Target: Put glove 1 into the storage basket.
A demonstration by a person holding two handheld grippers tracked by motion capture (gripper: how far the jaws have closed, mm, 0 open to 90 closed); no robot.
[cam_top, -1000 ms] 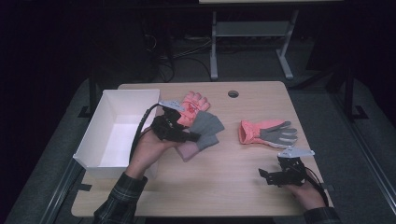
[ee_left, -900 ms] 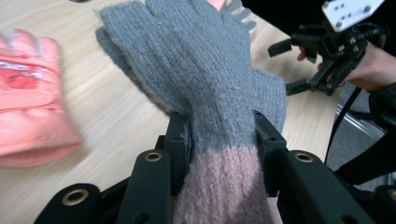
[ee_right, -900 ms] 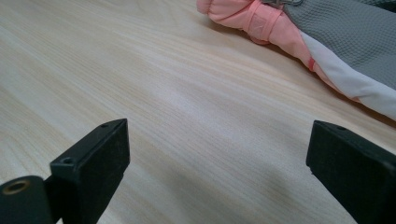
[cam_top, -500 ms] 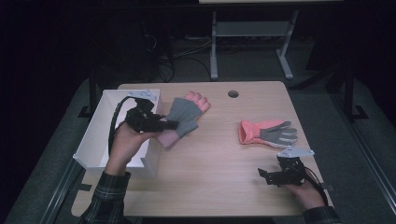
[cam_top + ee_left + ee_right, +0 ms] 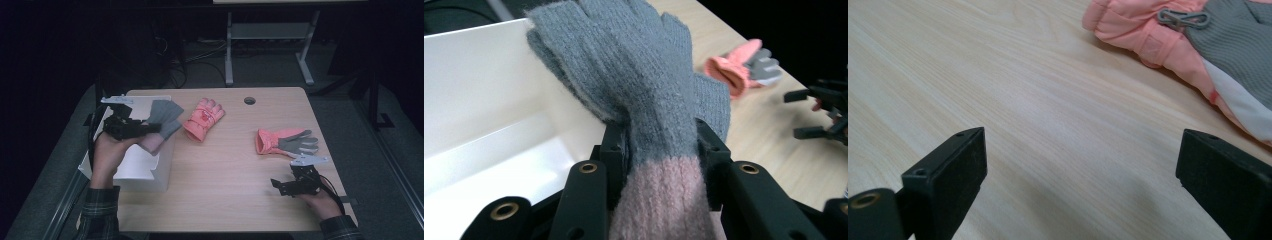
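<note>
The left gripper is clamped on the knit glove near its pink cuff, holding it over the right wall of the white box at the table's left edge. Carry the glove fully past the wall before lowering, so the dangling fingers clear the rim. Let go only when the cuff is inside. The right gripper stands wide apart, holding nothing, resting on the table near the orange glove.

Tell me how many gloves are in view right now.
3. A grey knit glove is clamped in the left claw over the white box. A pink glove lies mid-table. Another pink glove lies at the right. The box's inside is partly hidden.
</note>
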